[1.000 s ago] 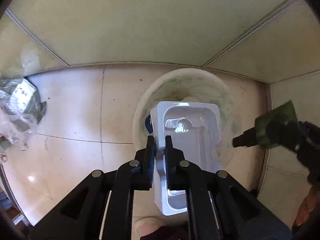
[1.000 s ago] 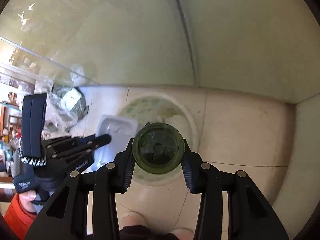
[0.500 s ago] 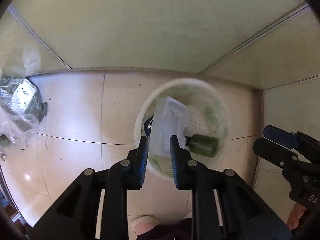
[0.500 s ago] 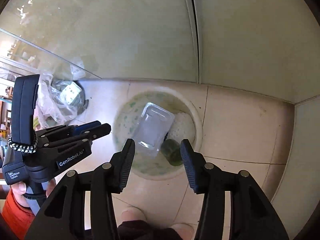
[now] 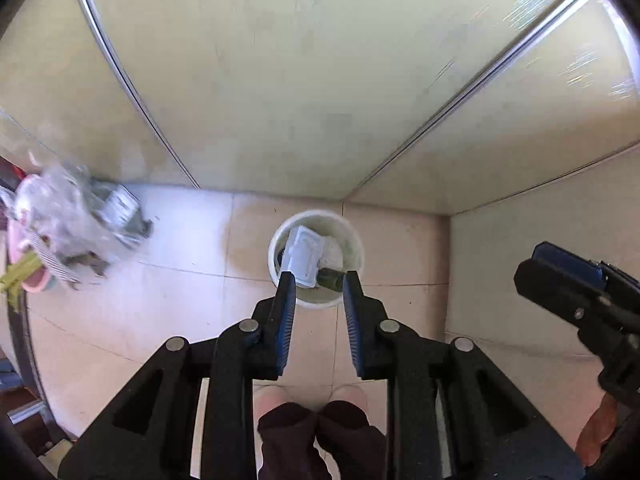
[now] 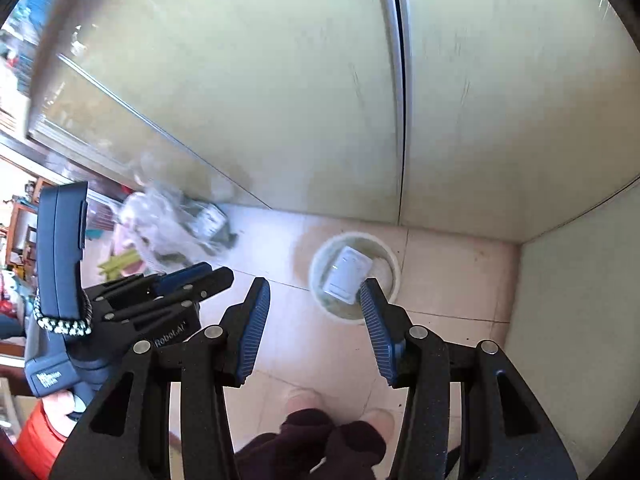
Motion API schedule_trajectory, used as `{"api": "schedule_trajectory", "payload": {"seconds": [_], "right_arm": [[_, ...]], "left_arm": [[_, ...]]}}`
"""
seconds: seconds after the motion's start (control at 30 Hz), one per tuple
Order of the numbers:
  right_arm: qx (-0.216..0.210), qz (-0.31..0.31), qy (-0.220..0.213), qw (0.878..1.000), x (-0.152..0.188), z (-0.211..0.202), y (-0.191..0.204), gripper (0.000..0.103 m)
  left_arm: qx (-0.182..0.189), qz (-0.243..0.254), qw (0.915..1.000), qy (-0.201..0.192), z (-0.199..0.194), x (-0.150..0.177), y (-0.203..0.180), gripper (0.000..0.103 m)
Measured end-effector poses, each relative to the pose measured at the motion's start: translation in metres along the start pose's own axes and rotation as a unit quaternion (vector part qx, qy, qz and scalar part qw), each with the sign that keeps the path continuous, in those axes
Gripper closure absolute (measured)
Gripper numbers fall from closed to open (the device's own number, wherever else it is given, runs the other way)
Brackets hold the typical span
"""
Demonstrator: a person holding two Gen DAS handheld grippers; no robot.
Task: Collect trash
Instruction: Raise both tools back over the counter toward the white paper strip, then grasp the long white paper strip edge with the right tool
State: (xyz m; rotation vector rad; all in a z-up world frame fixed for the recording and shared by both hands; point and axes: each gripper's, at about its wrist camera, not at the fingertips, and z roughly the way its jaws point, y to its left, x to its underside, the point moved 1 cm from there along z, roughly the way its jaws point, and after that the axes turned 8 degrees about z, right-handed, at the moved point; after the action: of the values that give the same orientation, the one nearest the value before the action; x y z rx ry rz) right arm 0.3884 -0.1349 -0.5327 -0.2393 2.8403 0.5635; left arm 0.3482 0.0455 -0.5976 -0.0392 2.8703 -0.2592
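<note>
Pale floor tiles [image 5: 120,320] meet pale green wall panels [image 5: 280,80] in the corner where I am working. Down on the floor by the wall stands a round white bin [image 5: 316,258], and in it I see a white plastic tray [image 5: 302,254] lying tilted, with a dark green bottle [image 5: 332,278] beside it at the near rim. My left tool [image 5: 319,316] hangs well above the bin, its jaws opening with nothing between them. My right tool [image 6: 316,328] is also high over the floor, its blue-padded jaws apart and empty. From the right wrist view the tray [image 6: 346,276] shows clearly inside the bin [image 6: 394,268]. Off to the left, against the wall, lies a heap of crumpled clear plastic and packaging [image 5: 76,220], well apart from the bin.
</note>
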Motion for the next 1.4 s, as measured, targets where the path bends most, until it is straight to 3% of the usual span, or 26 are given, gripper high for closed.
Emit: {"api": "schedule_trajectory", "payload": {"seconds": [0.13,0.27,0.37,0.57,0.73,0.87,1.03,1.4], "right_arm": [[0.006,-0.005,-0.024,1.000,-0.014,-0.081,0.032,0.059],[0.003,-0.005,-0.055,0.998,-0.032,-0.158,0.056,0.057],[0.013,-0.004,-0.090,0.996,-0.042,-0.202,0.071,0.049],[0.030,0.036,-0.139,0.989,-0.060,-0.252,0.079,0.048],[0.029,0.064,-0.173,0.982,-0.076,-0.287,0.071,0.048],[0.041,0.073,-0.187,0.979,-0.109,-0.300,0.058,0.048],[0.024,0.068,-0.190,0.979,-0.157,-0.306,0.025,0.048],[-0.002,-0.047,-0.086,0.995,-0.278,-0.254,-0.009,0.045]], "left_arm": [[-0.010,0.010,0.9995,-0.027,-0.096,-0.016,-0.018,0.079],[-0.026,0.024,0.9972,-0.067,-0.188,-0.035,-0.030,0.068],[-0.029,0.034,0.9944,-0.095,-0.241,-0.048,-0.037,0.057],[-0.024,0.062,0.9899,-0.125,-0.302,-0.086,-0.048,0.057],[-0.023,0.064,0.9874,-0.143,-0.324,-0.122,-0.054,0.056],[-0.020,0.055,0.9869,-0.150,-0.326,-0.162,-0.065,0.053],[-0.031,0.048,0.9870,-0.150,-0.312,-0.210,-0.082,0.053],[-0.056,-0.021,0.9929,-0.103,-0.249,-0.307,-0.107,0.053]]}}
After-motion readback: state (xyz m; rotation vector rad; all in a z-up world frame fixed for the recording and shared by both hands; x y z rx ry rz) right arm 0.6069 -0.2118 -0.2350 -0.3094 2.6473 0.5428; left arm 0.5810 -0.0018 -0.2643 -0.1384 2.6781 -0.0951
